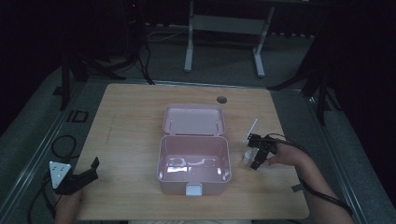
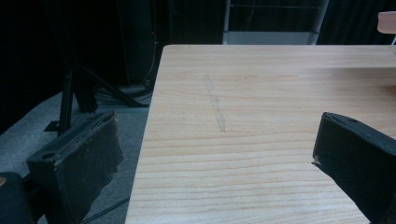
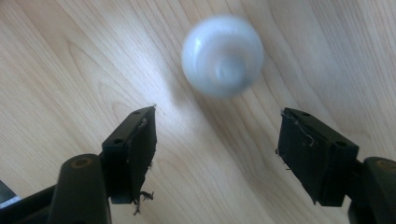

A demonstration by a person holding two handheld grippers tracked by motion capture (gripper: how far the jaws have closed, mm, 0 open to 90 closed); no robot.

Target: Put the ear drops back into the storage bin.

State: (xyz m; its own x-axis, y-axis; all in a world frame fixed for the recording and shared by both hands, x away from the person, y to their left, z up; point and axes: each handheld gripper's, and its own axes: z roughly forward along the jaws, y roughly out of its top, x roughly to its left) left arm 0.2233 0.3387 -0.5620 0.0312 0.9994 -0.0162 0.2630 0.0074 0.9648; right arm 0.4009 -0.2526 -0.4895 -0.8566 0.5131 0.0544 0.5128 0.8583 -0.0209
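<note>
The right gripper point(image 1: 256, 151) hung over a small white bottle point(image 1: 246, 156) standing on the table point(image 1: 130, 112) just right of the pink box point(image 1: 194, 163). Its jaws were wide and bracketed the bottle point(image 3: 222, 55) from above without touching it, probably lined up for a grasp. The left gripper point(image 1: 88, 172) sat idle at the table's near left corner, jaws wide and empty, well apart from everything. The box stood open, lid point(image 1: 194, 120) tipped back, apparently with nothing inside, perhaps ready to receive the bottle.
</note>
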